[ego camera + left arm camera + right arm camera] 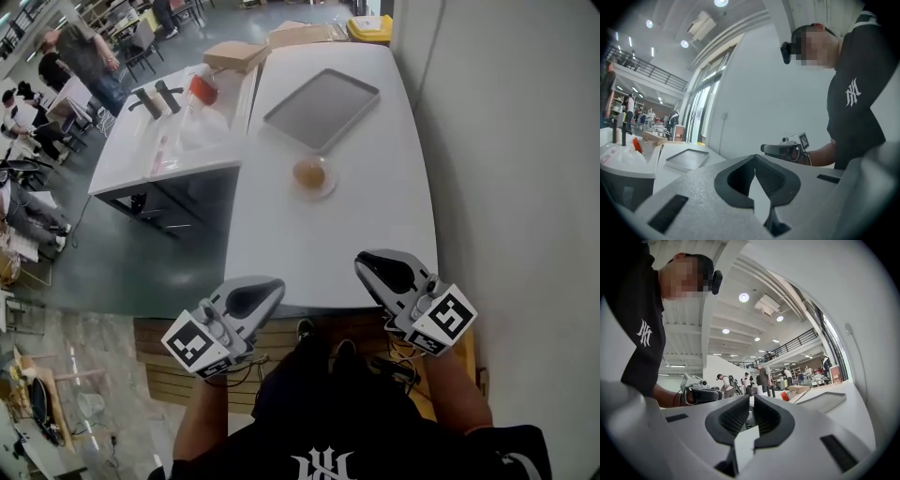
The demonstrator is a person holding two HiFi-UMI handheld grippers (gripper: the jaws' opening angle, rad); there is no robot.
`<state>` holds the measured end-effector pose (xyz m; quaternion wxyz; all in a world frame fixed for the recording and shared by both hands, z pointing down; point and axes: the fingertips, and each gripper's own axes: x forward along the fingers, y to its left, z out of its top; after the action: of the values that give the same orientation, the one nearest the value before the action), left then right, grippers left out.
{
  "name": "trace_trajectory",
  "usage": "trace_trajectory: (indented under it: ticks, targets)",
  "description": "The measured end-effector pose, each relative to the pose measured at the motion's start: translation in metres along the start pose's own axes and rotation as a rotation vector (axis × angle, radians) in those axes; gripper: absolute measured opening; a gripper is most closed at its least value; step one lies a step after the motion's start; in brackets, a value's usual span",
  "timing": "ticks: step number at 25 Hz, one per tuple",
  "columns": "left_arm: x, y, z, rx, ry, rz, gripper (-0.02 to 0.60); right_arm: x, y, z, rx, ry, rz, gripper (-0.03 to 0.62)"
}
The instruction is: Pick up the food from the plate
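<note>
A brown round piece of food [308, 172] lies on a small clear plate [327, 187] in the middle of the white table [356, 244]. Both grippers hover over the table's near edge, well short of the plate. My left gripper [272, 284] is at the lower left, its jaws shut tip to tip [754, 159] with nothing in them. My right gripper [366, 261] is at the lower right; its jaws [751, 401] are drawn together to a thin slit and hold nothing. The plate and food do not show in either gripper view.
A grey tray [322, 108] lies on the table beyond the plate. A second white table [141, 150] to the left carries dark bottles and a red item. Cardboard boxes [234, 54] sit at the far end. A wall runs along the right. People stand at far left.
</note>
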<state>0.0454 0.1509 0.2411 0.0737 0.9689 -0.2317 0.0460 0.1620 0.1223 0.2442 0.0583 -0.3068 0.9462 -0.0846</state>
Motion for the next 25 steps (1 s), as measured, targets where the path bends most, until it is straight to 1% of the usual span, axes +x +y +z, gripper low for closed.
trace_trajectory:
  ticks: [4, 10, 13, 16, 17, 20, 23, 25]
  targets:
    - [0.002, 0.036, 0.003, -0.004, -0.037, -0.029, 0.006, 0.027, -0.012, -0.001, -0.006, 0.015, -0.041, 0.025]
    - [-0.014, 0.107, -0.006, -0.022, -0.043, -0.058, 0.006, 0.096, -0.029, -0.006, -0.028, 0.034, -0.093, 0.025]
    - [-0.018, 0.132, -0.004, -0.029, -0.068, -0.079, 0.006, 0.123, -0.032, -0.001, -0.051, 0.033, -0.113, 0.025]
    - [-0.017, 0.146, 0.005, -0.032, -0.119, -0.11, 0.006, 0.138, -0.033, 0.004, -0.078, 0.036, -0.131, 0.025]
    - [-0.016, 0.15, 0.008, -0.036, -0.119, -0.113, 0.006, 0.14, -0.032, 0.005, -0.084, 0.039, -0.136, 0.025]
    - [-0.011, 0.159, 0.006, -0.028, -0.062, -0.117, 0.006, 0.142, -0.036, 0.007, -0.103, 0.053, -0.149, 0.025]
    - [-0.008, 0.161, 0.012, -0.024, -0.062, -0.134, 0.006, 0.14, -0.042, 0.013, -0.122, 0.061, -0.167, 0.025]
    - [-0.006, 0.16, 0.015, -0.025, -0.045, -0.14, 0.006, 0.137, -0.046, 0.019, -0.128, 0.059, -0.181, 0.025]
